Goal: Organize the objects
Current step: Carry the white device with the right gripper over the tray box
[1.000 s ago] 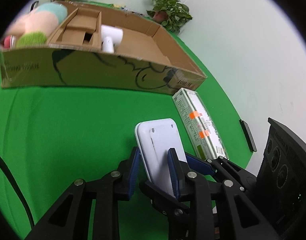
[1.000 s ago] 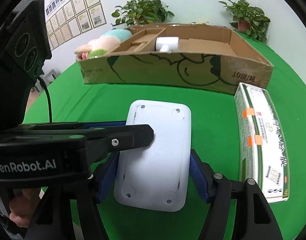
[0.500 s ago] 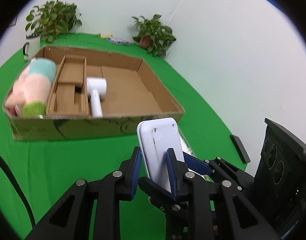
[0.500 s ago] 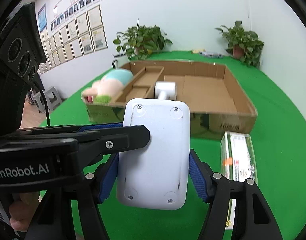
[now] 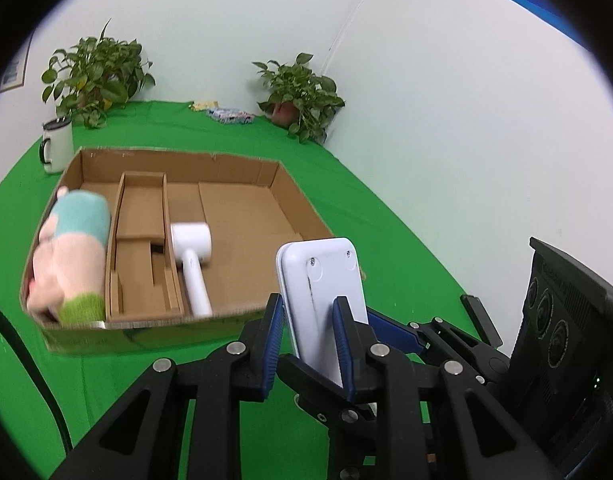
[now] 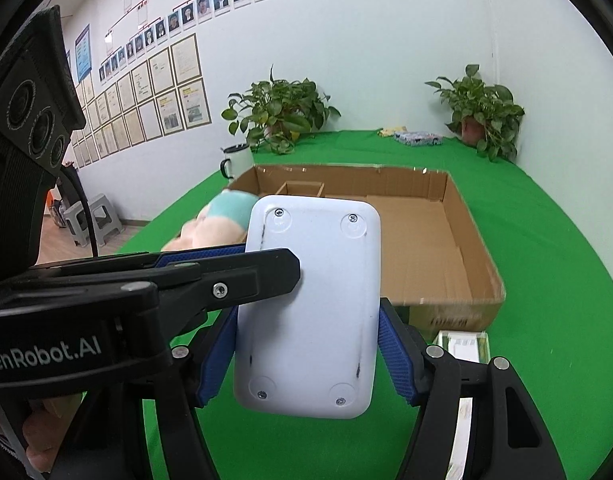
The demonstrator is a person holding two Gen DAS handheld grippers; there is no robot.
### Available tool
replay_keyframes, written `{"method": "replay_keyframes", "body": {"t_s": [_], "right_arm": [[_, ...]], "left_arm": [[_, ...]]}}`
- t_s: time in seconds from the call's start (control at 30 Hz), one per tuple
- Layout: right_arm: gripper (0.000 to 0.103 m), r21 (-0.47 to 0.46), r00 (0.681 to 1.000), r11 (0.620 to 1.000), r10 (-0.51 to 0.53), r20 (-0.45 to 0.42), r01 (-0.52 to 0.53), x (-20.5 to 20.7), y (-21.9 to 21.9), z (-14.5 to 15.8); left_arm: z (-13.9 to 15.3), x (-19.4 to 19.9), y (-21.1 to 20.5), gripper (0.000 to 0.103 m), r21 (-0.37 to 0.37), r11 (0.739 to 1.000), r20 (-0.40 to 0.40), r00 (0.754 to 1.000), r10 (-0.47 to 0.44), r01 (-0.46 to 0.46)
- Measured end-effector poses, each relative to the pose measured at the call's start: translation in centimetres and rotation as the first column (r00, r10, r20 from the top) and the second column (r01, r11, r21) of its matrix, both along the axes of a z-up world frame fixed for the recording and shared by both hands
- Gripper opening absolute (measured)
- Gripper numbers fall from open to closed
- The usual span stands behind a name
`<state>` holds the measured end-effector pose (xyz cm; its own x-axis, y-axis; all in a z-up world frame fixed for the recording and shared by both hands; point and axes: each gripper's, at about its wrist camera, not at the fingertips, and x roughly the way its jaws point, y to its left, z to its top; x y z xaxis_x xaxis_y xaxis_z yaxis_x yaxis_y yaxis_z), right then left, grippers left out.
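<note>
Both tools on white slab: left tool [image 5: 308, 332] pinching its thin faces, right tool [image 6: 308, 344] clamping its side edges. White slab [image 6: 310, 304] held upright, off bench, short of box.

Beyond: cardboard box [image 5: 242, 320] on green bench [image 5: 46, 400]; plush toy [image 5: 72, 256] in left bay, white dryer [image 5: 192, 260] in middle, right bay bare.

Risk, as I read it: smooth shell twists or slips if one tool lets go early; low carry clips box's near wall; drop onto dryer.

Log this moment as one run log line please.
phase: carry | left gripper: shut on white device | right gripper: shut on white device | position: raised before cardboard box | box holds: plush toy, white hair dryer
</note>
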<state>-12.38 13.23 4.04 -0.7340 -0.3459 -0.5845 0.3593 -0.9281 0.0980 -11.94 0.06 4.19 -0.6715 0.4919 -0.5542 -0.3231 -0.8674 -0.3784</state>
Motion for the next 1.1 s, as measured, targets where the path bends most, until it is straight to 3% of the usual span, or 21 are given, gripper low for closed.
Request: {"method": "replay_keyframes", "body": {"t_s": [0.4, 0.8, 1.1], "right_arm": [[0.064, -0.013, 1.0, 1.0, -0.024, -0.015, 0.024, -3.0, -0.2, 3.9], [0.064, -0.028, 0.999, 0.999, -0.037, 0.003, 0.037, -5.4, -0.1, 5.0], [0.064, -0.034, 0.997, 0.999, -0.035, 0.068, 0.037, -9.2, 0.5, 3.9]], "left_arm": [[2.8, -2.3, 0.3, 0.023, -0.029, 1.0, -0.033, 0.999, -0.007, 0.006], [3.5, -4.5, 0.7, 0.023, -0.042, 0.999, -0.022, 1.0, -0.015, 0.014], [2.3, -7.5, 1.0, 0.023, -0.055, 0.998, 0.023, 1.0, -0.02, 0.021]]}}
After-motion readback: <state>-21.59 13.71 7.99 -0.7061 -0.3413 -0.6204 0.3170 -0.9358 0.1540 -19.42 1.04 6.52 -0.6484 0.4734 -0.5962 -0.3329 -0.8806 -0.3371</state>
